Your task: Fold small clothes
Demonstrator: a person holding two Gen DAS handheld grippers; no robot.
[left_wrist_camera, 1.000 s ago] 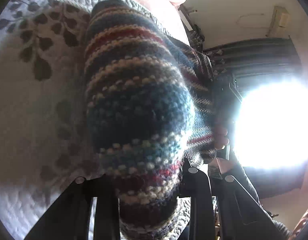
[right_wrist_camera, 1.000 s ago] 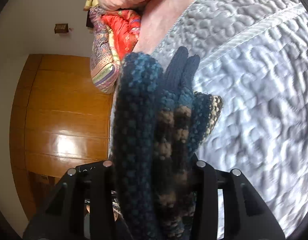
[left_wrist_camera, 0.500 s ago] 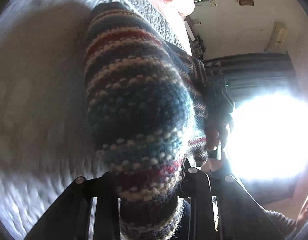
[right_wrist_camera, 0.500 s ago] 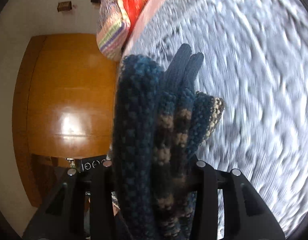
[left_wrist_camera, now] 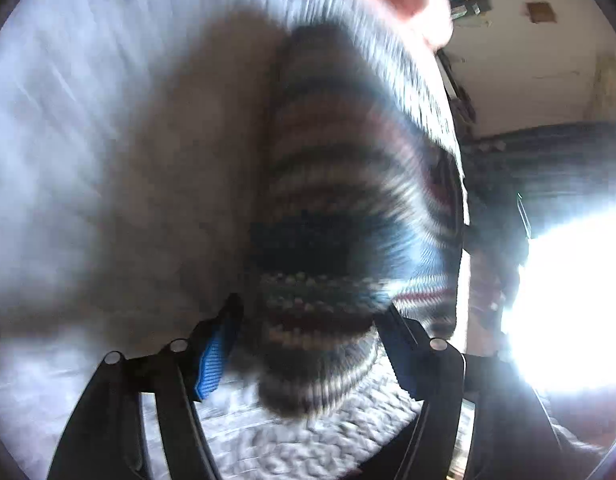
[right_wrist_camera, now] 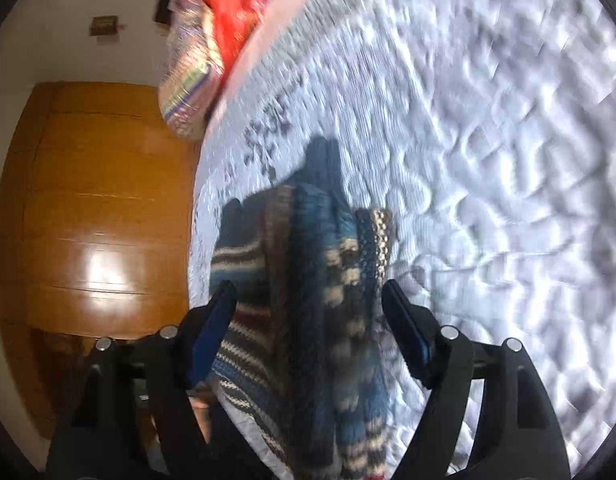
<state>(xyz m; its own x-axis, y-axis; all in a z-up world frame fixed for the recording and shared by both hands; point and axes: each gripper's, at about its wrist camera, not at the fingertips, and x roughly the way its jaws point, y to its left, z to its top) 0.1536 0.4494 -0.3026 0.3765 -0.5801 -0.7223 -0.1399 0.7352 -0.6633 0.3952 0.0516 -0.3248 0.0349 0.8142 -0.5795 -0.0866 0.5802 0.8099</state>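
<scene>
The striped knit garment (left_wrist_camera: 327,240), in blue, cream and dark red bands, lies bunched on the white quilt; this view is blurred by motion. My left gripper (left_wrist_camera: 311,306) is open, its blue-padded fingers (left_wrist_camera: 214,356) spread to either side of the knit's near end. In the right wrist view the same knit garment (right_wrist_camera: 319,280) lies folded in layers on the quilt near the bed's edge. My right gripper (right_wrist_camera: 308,286) is open too, and its fingers (right_wrist_camera: 407,332) stand apart from the fabric on both sides.
The quilted white bedspread (right_wrist_camera: 487,160) fills the right. A wooden cabinet (right_wrist_camera: 96,208) stands beyond the bed's edge, with a red and striped fabric bundle (right_wrist_camera: 212,40) at the top. A bright window (left_wrist_camera: 567,300) glares on the right.
Both grippers have gone from shut on the knit garment to open. The garment has dropped onto the quilt, and both cameras have swung over the bed.
</scene>
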